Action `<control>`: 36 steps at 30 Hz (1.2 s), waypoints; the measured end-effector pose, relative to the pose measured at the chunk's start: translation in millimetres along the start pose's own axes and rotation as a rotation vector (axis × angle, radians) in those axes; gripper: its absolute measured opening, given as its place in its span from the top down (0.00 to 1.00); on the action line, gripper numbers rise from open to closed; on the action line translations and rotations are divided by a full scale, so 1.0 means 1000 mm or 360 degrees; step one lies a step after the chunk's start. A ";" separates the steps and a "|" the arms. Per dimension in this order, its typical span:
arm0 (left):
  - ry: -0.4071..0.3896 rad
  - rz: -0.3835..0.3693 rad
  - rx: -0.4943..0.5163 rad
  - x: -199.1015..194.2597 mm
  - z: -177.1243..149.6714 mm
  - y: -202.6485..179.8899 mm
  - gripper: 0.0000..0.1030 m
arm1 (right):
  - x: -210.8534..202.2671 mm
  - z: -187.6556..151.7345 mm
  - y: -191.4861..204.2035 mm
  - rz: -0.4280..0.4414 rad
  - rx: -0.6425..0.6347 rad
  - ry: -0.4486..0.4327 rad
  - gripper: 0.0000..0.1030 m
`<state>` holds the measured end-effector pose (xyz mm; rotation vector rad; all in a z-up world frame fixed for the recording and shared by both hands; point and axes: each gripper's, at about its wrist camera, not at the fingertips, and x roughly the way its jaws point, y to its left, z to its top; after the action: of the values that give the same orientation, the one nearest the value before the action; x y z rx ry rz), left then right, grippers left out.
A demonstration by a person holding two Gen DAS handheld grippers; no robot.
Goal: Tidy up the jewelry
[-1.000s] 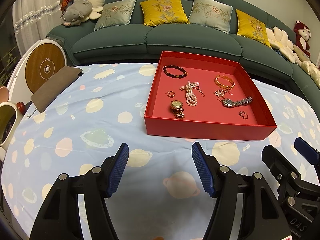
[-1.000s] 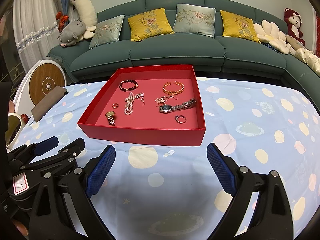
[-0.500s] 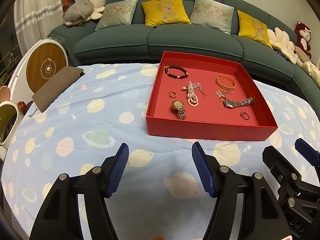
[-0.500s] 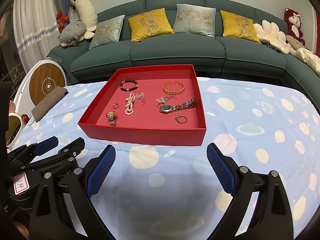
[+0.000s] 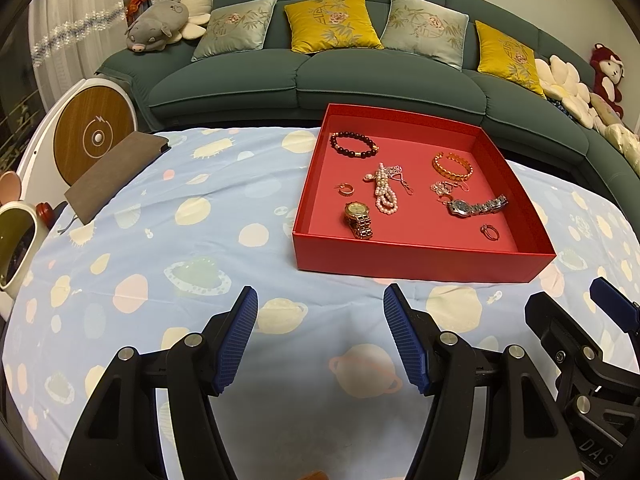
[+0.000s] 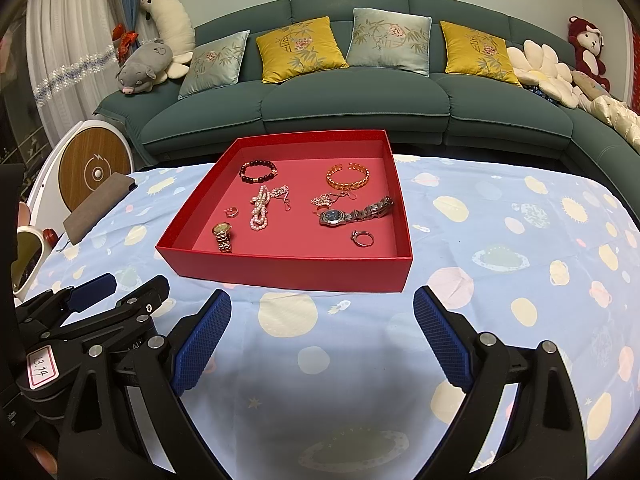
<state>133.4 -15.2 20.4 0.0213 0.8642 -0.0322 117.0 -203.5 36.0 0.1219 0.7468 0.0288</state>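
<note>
Your left gripper (image 5: 318, 336) hangs over the blue planet-print tablecloth (image 5: 168, 248) with its jaws spread and nothing between them, and your right gripper (image 6: 322, 338) beside it is spread wider, also empty. Just beyond both sets of fingertips sits the red tray (image 6: 288, 274), flat on the cloth, with all the jewelry lying loose on its floor. Nearest you in it are the gold watch (image 6: 222, 236) at the left and a silver ring (image 6: 362, 238) at the right. Past them lie the silver watch (image 6: 352, 213), a small hoop earring (image 6: 231, 211) and the pearl strand (image 6: 259, 212), which touches a fine chain (image 6: 282, 195); what the little tangle by the silver watch is, you probably can't tell from here. Farthest back in the tray are the dark bead bracelet (image 6: 258, 172) and the gold cuff bracelet (image 6: 347, 178). Behind the table stands the green sofa (image 6: 352, 100) with its cushions.
</note>
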 end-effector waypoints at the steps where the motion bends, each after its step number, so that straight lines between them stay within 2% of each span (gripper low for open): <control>1: 0.0000 -0.0001 -0.0001 0.000 0.000 0.000 0.38 | 0.000 0.000 0.000 0.0000 0.0000 0.0000 0.13; 36: -0.0049 0.0017 0.0010 -0.002 0.002 -0.007 0.38 | -0.002 0.004 0.001 0.0004 0.0012 -0.0010 0.13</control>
<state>133.0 -21.7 23.4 0.0313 0.8335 -0.0254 118.6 -203.1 40.5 0.1301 0.7404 0.0282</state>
